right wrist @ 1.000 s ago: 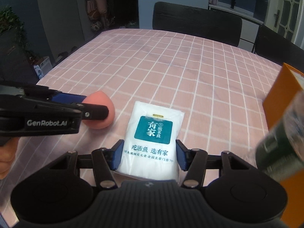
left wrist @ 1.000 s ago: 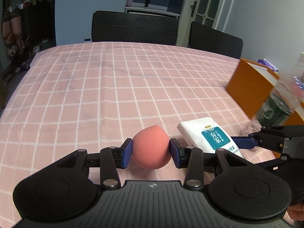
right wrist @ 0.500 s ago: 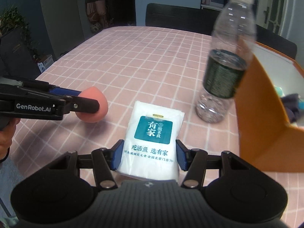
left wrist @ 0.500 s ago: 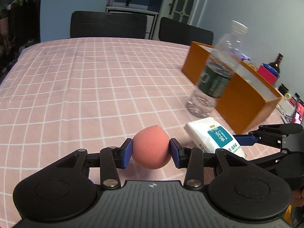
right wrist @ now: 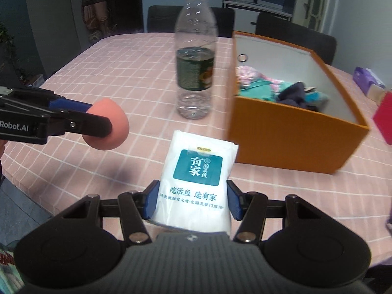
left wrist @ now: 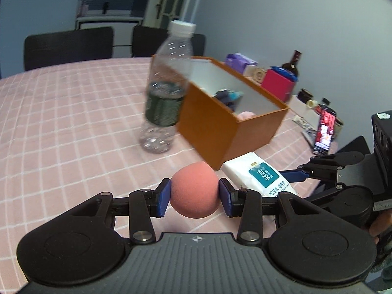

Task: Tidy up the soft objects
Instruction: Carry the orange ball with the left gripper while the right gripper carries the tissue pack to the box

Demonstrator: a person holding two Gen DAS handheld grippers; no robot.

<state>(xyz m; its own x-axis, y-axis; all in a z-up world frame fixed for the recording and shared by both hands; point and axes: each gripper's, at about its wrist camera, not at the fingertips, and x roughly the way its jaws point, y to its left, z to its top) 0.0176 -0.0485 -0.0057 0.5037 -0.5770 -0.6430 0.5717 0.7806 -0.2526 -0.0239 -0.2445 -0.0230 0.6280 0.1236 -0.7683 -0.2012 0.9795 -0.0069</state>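
Observation:
My left gripper (left wrist: pixel 194 193) is shut on a pink sponge ball (left wrist: pixel 194 189) and holds it above the pink checked tablecloth; it also shows in the right wrist view (right wrist: pixel 107 128). My right gripper (right wrist: pixel 192 202) is shut on a white tissue pack (right wrist: pixel 198 174) with a teal label, seen too in the left wrist view (left wrist: pixel 259 176). An open orange box (right wrist: pixel 289 132) stands ahead to the right with soft cloth items (right wrist: pixel 274 88) inside; in the left wrist view it (left wrist: pixel 220 127) is just beyond both grippers.
A clear water bottle (right wrist: pixel 196 56) stands upright left of the box, also in the left wrist view (left wrist: pixel 166 93). Beyond the box lie a red box (left wrist: pixel 278 83), a purple pack (left wrist: pixel 238 60), a dark bottle (left wrist: pixel 291 61) and a phone (left wrist: pixel 324 132). Dark chairs (right wrist: pixel 191 19) stand behind the table.
Both grippers have swung right with their loads held. The bottle and the orange box have come into fuller, closer view, with the box's inside now visible.

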